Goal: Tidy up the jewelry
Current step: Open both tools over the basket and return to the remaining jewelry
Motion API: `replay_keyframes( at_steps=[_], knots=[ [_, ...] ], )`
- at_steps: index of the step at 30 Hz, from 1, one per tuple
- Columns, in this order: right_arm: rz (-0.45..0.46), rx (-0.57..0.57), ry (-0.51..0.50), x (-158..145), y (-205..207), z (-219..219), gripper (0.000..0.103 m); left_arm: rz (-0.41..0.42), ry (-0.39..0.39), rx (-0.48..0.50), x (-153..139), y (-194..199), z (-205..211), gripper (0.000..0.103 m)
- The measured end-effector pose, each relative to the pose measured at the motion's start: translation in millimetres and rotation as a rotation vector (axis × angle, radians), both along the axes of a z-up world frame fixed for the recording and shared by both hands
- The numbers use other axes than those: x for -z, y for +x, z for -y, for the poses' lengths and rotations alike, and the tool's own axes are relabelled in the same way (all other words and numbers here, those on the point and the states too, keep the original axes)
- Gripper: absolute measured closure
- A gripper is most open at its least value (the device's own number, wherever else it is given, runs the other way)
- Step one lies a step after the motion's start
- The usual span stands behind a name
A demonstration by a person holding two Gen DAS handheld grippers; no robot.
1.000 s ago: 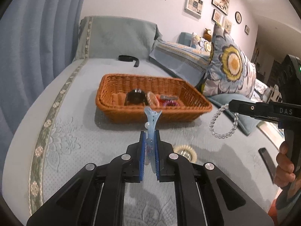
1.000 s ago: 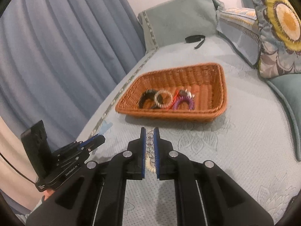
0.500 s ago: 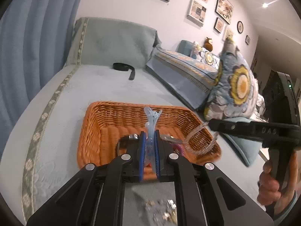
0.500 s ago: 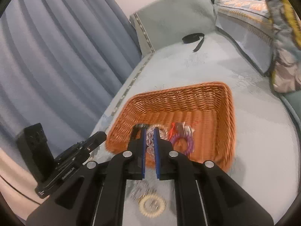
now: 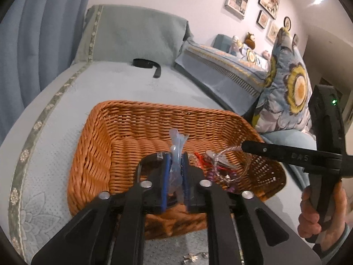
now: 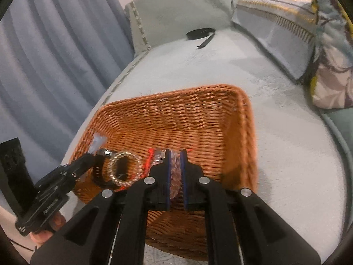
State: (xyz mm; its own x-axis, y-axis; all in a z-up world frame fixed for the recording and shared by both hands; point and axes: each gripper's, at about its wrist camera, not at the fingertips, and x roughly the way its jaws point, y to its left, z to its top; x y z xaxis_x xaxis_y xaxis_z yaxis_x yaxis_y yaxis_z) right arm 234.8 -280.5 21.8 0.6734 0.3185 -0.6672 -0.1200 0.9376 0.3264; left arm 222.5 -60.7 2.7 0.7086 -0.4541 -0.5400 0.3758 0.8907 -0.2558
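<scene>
Over the wicker basket (image 5: 123, 137) on the bed, the left gripper (image 5: 175, 172) pinches a pale blue hair clip (image 5: 176, 148) upright; the right gripper (image 6: 175, 172) clamps a clear beaded bracelet (image 6: 175, 176) near the basket's near edge.

My two tools are crowding the near end of the wicker basket (image 6: 198, 119), where a gold ring bracelet (image 6: 124, 169) and a purple beaded piece (image 5: 222, 176) are taking up floor. Its far half is lying open, with the bed (image 6: 286, 145) beyond it offering passage to the black strap (image 6: 201, 34).
</scene>
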Motion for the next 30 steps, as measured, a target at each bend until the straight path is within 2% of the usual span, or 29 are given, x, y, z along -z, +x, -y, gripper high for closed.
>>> replay_keyframes(
  at_steps=[1, 3, 7, 12, 16, 20, 24, 27, 30],
  knots=[
    [0.007, 0.001, 0.003, -2.1, -5.2, 1.2, 0.095, 0.014, -0.005, 0.002, -3.2, -4.5, -0.8, 0.071],
    [0.024, 0.007, -0.011, -7.5, -17.7, 2.1, 0.092, 0.054, 0.001, 0.011, -13.7, -20.2, -2.8, 0.070],
    [0.060, 0.002, -0.045, -18.8, -57.1, -1.3, 0.074, 0.087, -0.021, 0.033, -32.8, -55.0, -10.7, 0.066],
    [0.054, -0.044, -0.037, -18.1, -105.3, -18.5, 0.073, 0.091, -0.040, 0.032, -43.1, -110.6, -24.3, 0.062],
    [0.026, -0.073, -0.061, -3.8, -132.0, -37.0, 0.073, 0.042, -0.049, 0.004, -31.6, -139.4, -35.2, 0.061],
    [-0.005, -0.092, -0.115, 18.6, -144.5, -54.2, 0.073, -0.019, -0.084, -0.020, -5.3, -161.4, -48.4, 0.061],
    [-0.014, -0.095, -0.189, 36.7, -143.7, -63.9, 0.073, -0.061, -0.038, -0.030, 18.1, -155.1, -43.5, 0.061],
    [-0.029, -0.098, -0.250, 46.8, -139.2, -70.3, 0.073, -0.094, -0.050, -0.007, 28.7, -144.8, -38.5, 0.061],
    [-0.042, -0.105, -0.244, 52.1, -137.7, -71.1, 0.073, -0.124, -0.043, -0.008, 36.3, -134.9, -34.0, 0.061]
  ],
)
